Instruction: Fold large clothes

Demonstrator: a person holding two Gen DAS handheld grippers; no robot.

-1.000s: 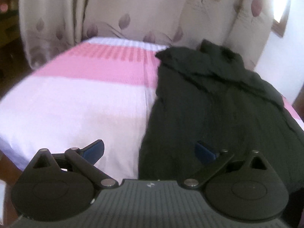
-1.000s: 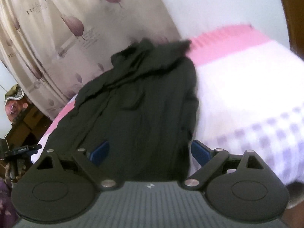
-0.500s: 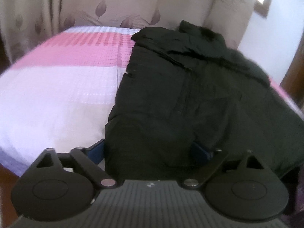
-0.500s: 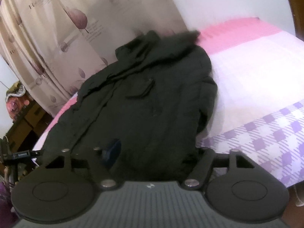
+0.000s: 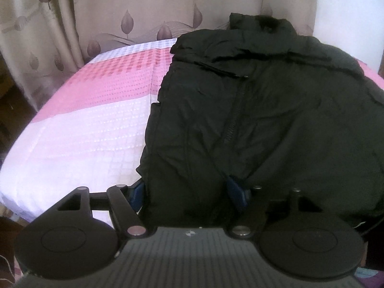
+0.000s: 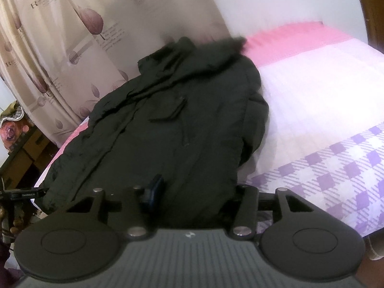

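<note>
**Two grippers closing on the near hem of a black jacket laid on a bed**

A black jacket (image 5: 252, 120) lies spread flat on a bed (image 5: 91, 129), its fur-edged hood at the far end against a beige leaf-print curtain (image 5: 134, 7) and its hem at the near edge, right under both grippers. The bed cover is pink and white, with a purple checked band along the near right side in the right wrist view.

The left gripper (image 5: 189, 192) straddles the jacket's near left corner. Its jaws have just been closing, with the hem bunched between them: one blue pad sits at the jacket's outer left edge, the other is sunk into the cloth. Whether the pads already press firmly cannot be told.

The right gripper (image 6: 194, 194) is at the near hem too, towards the jacket's other side. Its jaws have also just been closing with fabric between them. One blue pad shows against the cloth; the other finger is buried under the hem, so a firm pinch cannot be confirmed.

The jacket's front shows a zip and a flap pocket (image 6: 168, 112). To the left of the bed in the right wrist view stand brown cardboard boxes (image 6: 26, 148).
</note>
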